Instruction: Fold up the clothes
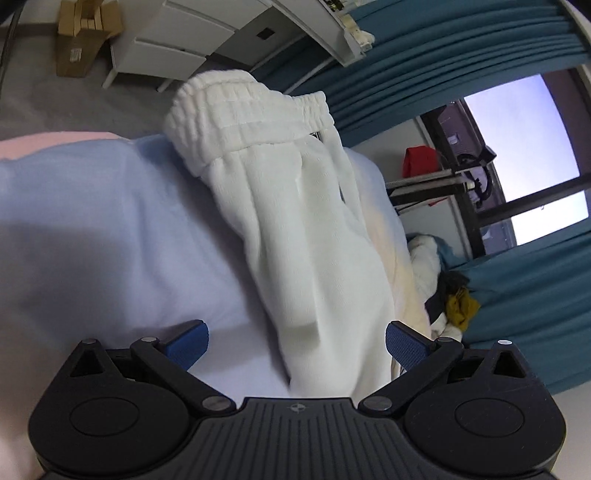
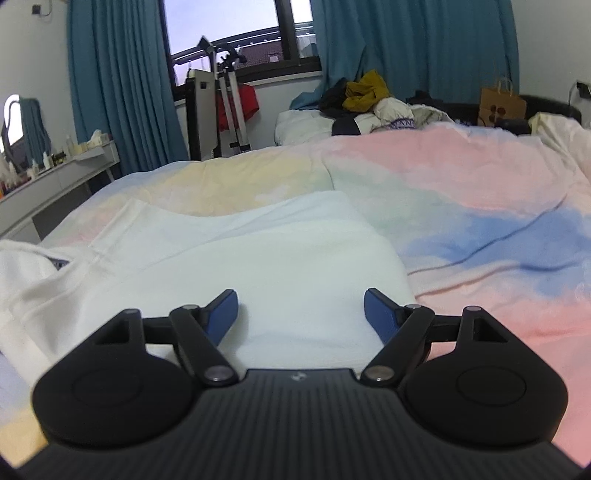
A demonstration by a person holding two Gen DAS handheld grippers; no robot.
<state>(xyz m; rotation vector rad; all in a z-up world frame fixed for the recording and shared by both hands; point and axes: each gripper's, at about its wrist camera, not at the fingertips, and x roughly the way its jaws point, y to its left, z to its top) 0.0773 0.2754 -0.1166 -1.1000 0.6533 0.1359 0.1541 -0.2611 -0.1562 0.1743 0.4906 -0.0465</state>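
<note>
White trousers laid out on a pastel bedspread, both grippers held over them with jaws spread wide.

Nothing is gripped by the left gripper; its blue pads are set well apart, with the cloth seen between them and the elastic waistband lying at the far end. The right gripper is likewise held wide open and empty above the flat white fabric. Teal curtains, a window, a heap of clothes and a paper bag are seen beyond the bed.
</note>
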